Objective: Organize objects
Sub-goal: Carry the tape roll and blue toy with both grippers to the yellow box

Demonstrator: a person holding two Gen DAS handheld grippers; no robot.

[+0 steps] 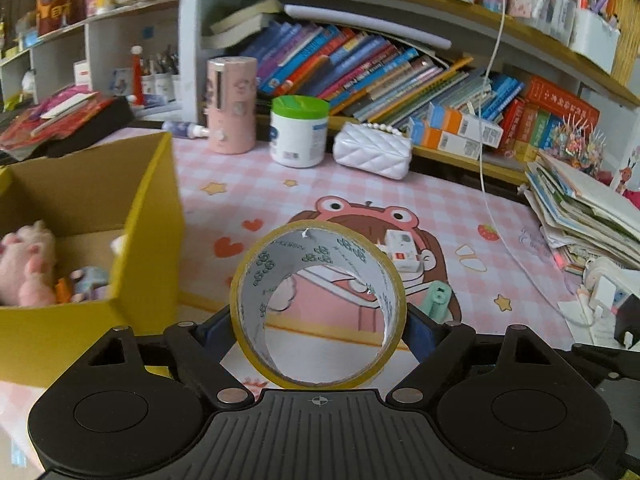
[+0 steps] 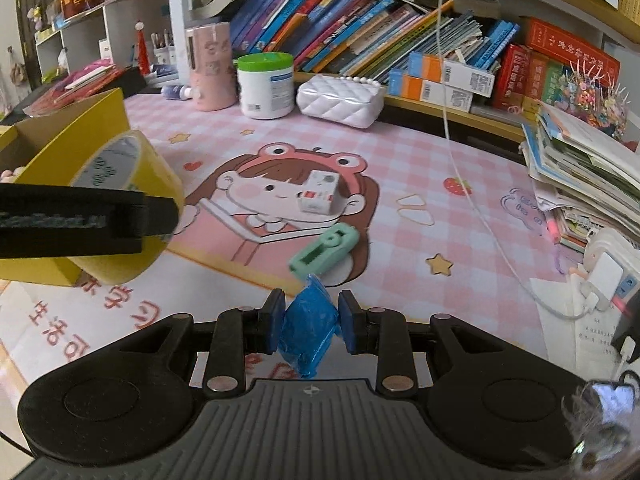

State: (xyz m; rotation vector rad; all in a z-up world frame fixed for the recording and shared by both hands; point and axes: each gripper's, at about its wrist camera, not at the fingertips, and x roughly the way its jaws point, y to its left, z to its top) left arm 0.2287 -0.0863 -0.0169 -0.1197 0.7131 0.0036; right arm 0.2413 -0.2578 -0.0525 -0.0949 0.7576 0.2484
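Left tongs [image 1: 319, 320] clamped across a roll of yellow tape [image 1: 318, 308], held on edge above the counter [image 1: 400, 196], just beside the yellow cardboard box [image 1: 132, 208] with a pink plush toy [image 1: 26, 264] inside; right tongs [image 2: 311, 326] pinching a crumpled blue packet [image 2: 310, 326] over the pink mat; lying ahead, near each other: a mint-green case [image 2: 324, 252] and a small white box [image 2: 320, 192].

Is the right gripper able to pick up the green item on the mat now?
Probably not yet. The right gripper is shut on a blue packet, so its jaws are occupied. The green item lies just ahead on the mat, with nothing between.
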